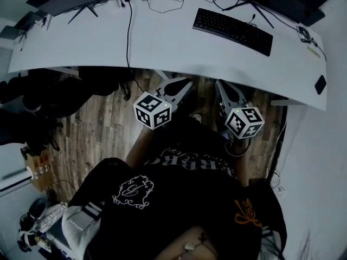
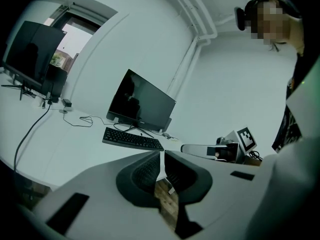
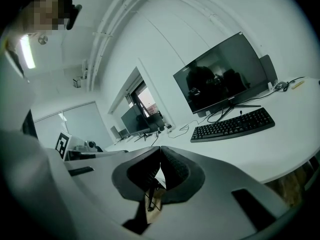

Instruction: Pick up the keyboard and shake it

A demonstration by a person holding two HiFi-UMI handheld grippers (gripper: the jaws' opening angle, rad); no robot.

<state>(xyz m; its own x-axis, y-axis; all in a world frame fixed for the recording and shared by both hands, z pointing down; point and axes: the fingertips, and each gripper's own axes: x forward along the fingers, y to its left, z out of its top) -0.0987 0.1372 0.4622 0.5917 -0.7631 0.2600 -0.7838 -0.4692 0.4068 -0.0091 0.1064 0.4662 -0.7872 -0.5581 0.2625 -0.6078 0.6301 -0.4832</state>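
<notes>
The keyboard [image 1: 233,31] lies flat on the tabletop [image 1: 162,42], before a monitor [image 2: 142,104], with nothing gripping it. The left gripper [image 1: 183,84] and right gripper [image 1: 221,85] are held off the near edge, jaws together on nothing. A keyboard awaiting lifting or one set back is equally fitted. Any lift is judged best shared between both ends.

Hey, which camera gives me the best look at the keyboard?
The head view: it looks down on the whole keyboard, lying on the white desk. The right gripper view shows it whole too, at a low slant; the left gripper view shows it smaller.
</notes>
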